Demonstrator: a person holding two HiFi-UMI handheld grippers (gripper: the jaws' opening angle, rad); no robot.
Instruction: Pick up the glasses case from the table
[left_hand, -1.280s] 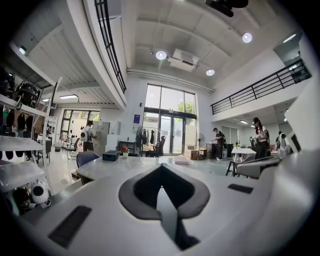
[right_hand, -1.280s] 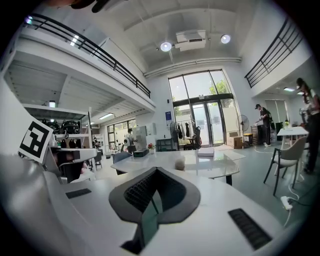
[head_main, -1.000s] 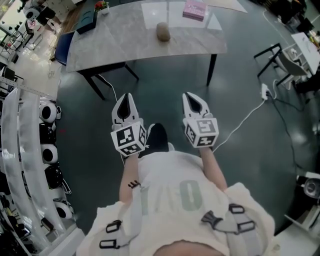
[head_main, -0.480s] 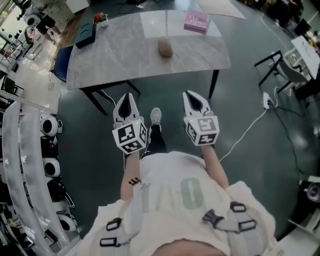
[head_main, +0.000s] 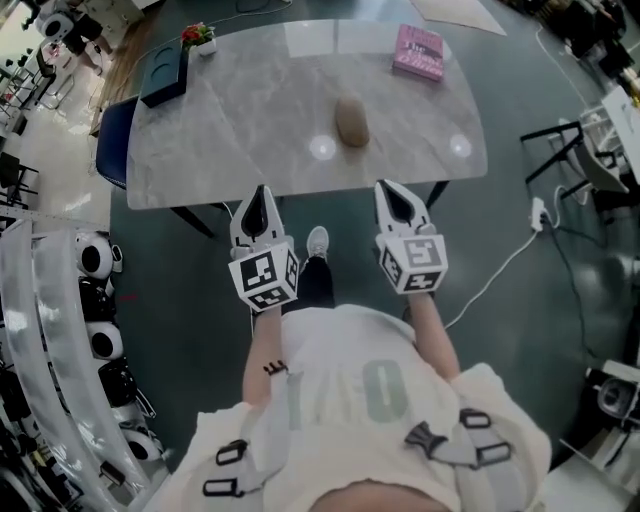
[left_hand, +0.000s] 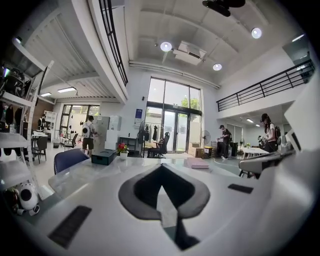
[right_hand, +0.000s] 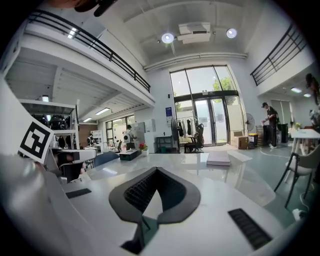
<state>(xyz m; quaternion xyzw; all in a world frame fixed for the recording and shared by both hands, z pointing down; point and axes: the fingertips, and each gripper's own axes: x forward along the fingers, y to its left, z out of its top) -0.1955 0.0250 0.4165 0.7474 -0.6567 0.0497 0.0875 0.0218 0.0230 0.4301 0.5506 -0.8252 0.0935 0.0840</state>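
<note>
From the head view, the glasses case (head_main: 351, 121) lies near the middle of the bench (head_main: 250, 130), ahead of you and between your two grippers, well apart from both. Your left gripper (head_main: 262, 191) and right gripper (head_main: 392, 188) point at the bench's near edge, side by side. A pink book (head_main: 419, 51) lies at the far right of the bench, and a dark box (head_main: 164, 75) at the far left.

In the left gripper view your jaws are together with nothing between them. The case can't be made out past them.

In the right gripper view the jaws also meet at their tips, empty. The book shows beyond them to the right, but the case does not show.
</note>
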